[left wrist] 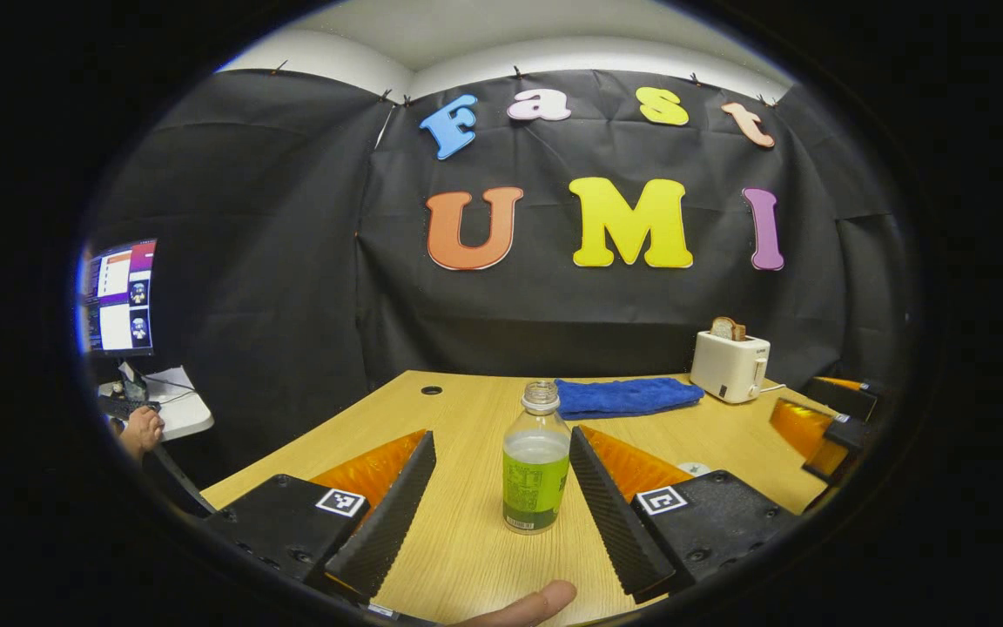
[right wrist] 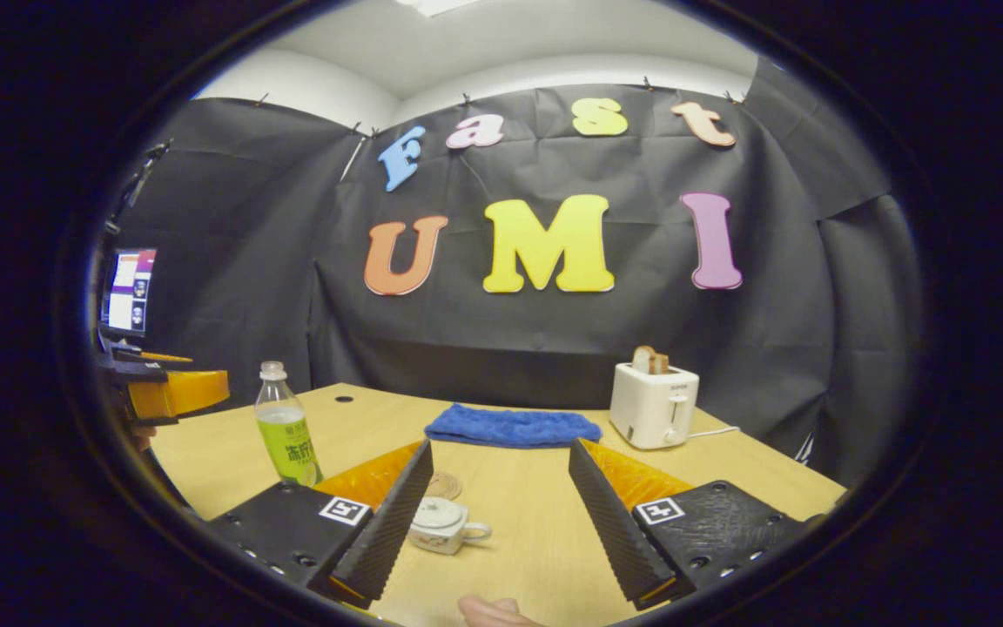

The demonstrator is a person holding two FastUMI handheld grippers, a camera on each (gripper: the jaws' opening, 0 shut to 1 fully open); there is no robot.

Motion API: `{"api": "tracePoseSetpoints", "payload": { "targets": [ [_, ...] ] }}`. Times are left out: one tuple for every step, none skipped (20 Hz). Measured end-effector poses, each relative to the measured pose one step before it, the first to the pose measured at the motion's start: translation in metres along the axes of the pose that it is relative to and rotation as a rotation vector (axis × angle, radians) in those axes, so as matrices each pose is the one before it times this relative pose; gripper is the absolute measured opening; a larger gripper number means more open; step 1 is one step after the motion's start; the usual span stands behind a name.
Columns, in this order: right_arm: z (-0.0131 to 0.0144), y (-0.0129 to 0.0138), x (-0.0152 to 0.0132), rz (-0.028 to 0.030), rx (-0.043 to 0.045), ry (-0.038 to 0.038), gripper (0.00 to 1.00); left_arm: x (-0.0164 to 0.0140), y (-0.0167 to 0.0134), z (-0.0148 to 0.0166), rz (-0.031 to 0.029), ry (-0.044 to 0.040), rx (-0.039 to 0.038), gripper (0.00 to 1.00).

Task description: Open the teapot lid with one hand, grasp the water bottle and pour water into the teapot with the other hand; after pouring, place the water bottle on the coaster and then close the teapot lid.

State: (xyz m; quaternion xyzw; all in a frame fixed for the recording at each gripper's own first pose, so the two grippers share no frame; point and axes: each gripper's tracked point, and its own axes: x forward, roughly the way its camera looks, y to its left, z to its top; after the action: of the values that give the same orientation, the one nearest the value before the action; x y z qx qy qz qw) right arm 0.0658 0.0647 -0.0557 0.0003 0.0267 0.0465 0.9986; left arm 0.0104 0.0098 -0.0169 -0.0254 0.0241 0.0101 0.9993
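On the tabletop [left wrist: 467, 540], bottle [left wrist: 535, 466] between wide left tongs [left wrist: 501, 488]; towel [left wrist: 628, 396], toaster [left wrist: 730, 366] behind; right tongs [right wrist: 497, 496] wide beside lidded teapot [right wrist: 440, 525].

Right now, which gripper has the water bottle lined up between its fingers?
The left gripper: the water bottle stands upright between its open fingers, untouched. The right gripper faces the teapot instead.

Ridged tongs [left wrist: 501, 496], square tags, screwed housings
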Motion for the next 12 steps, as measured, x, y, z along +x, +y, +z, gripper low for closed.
{"api": "tracePoseSetpoints", "payload": {
  "targets": [
    [-0.00774, 0.01002, 0.00958, 0.02256, 0.00818, 0.01810, 0.95, -0.00071, 0.00029, 0.00097, -0.00203, -0.00404, -0.00113, 0.97],
    [-0.00614, 0.00822, 0.00779, 0.02142, 0.01312, 0.01303, 0.95, 0.00010, -0.00065, 0.00105, -0.00166, -0.00258, -0.00053, 0.97],
    [-0.00394, 0.00580, 0.00853, 0.01163, 0.00925, 0.00184, 0.95, 0.00004, 0.00008, -0.00023, -0.00248, -0.00214, 0.00298, 0.97],
    [-0.00366, 0.00197, 0.00937, -0.00861, -0.00381, 0.01021, 0.95, 0.00005, 0.00049, 0.00060, 0.00152, -0.00085, 0.00569, 0.97],
    [-0.00842, 0.00092, 0.00757, -0.00484, -0.00308, 0.00957, 0.97, 0.00078, 0.00207, -0.00084, 0.00657, 0.00300, 0.00615, 0.97],
    [-0.00752, 0.00328, 0.00859, 0.00355, 0.00634, 0.02137, 0.95, 0.00043, 0.00337, -0.00090, 0.00988, 0.00358, 0.00167, 0.97],
    [-0.00929, 0.00216, 0.00980, -0.00090, 0.00862, 0.02737, 0.96, 0.00089, 0.00159, -0.00212, 0.00329, 0.00401, -0.00029, 0.97],
    [-0.00926, -0.00006, 0.00708, -0.00277, 0.01270, 0.03018, 0.95, 0.00181, 0.00000, -0.00159, -0.00166, 0.00450, -0.00205, 0.97],
    [-0.00940, 0.00321, 0.00438, 0.01487, 0.01775, 0.02876, 0.96, 0.00028, 0.00070, -0.00133, -0.00062, 0.00549, -0.00131, 0.97],
    [-0.00632, 0.00071, 0.00445, 0.00124, 0.01960, 0.02066, 0.94, 0.00086, 0.00099, -0.00036, 0.00170, 0.00287, -0.00115, 0.97],
    [-0.00543, -0.00079, 0.00242, 0.00243, 0.00903, 0.01850, 0.92, 0.00010, 0.00016, -0.00087, 0.00163, 0.00209, -0.00093, 0.97],
    [-0.00307, 0.00006, 0.00288, -0.00224, -0.00114, 0.00950, 0.82, 0.00011, 0.00074, -0.00043, 0.00213, 0.00218, 0.00107, 0.97]
  ]
}}
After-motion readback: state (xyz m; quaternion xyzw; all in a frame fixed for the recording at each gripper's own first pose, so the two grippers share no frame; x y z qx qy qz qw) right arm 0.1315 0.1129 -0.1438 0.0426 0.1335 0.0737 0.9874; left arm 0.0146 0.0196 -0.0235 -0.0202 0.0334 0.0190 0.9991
